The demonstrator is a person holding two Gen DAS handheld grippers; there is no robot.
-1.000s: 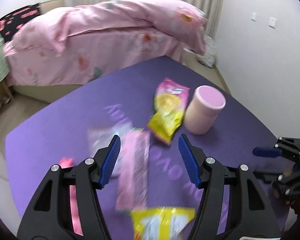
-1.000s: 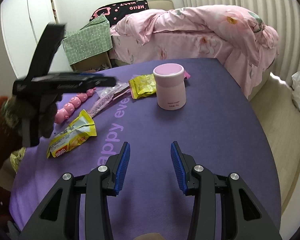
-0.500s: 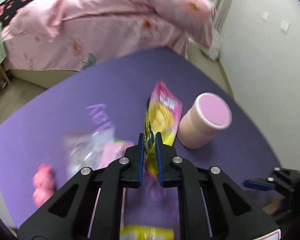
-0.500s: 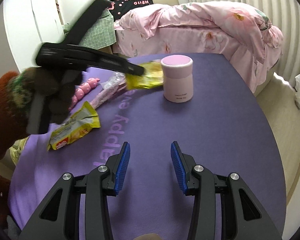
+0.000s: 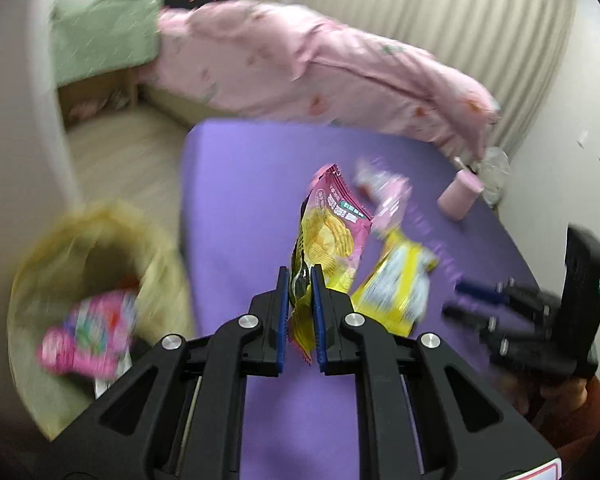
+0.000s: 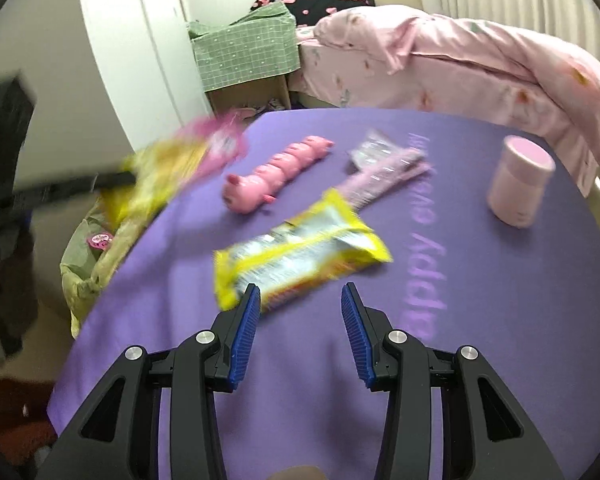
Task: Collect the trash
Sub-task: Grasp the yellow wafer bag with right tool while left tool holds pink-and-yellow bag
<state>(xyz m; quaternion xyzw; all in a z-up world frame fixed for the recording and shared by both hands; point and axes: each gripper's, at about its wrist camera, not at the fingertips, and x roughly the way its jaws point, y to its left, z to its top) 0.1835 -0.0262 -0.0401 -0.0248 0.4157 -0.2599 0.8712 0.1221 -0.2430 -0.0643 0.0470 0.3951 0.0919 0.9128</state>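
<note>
Left tool point(image 5: 300, 280) clamps the chip bag point(image 5: 328, 236); right tool point(image 6: 298, 306) gapes wide, holding nothing, above the yellow wrapper point(image 6: 300, 248).

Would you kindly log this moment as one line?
left gripper: shut on chip bag | right gripper: open, empty | trash bin: beside table

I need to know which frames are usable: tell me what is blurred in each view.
Left wrist view: the bin and yellow wrapper smear, while the chip bag in the left hand-held gripper stays sharp. Right wrist view: that bag streaks; the pink cup is fairly clear.
</note>
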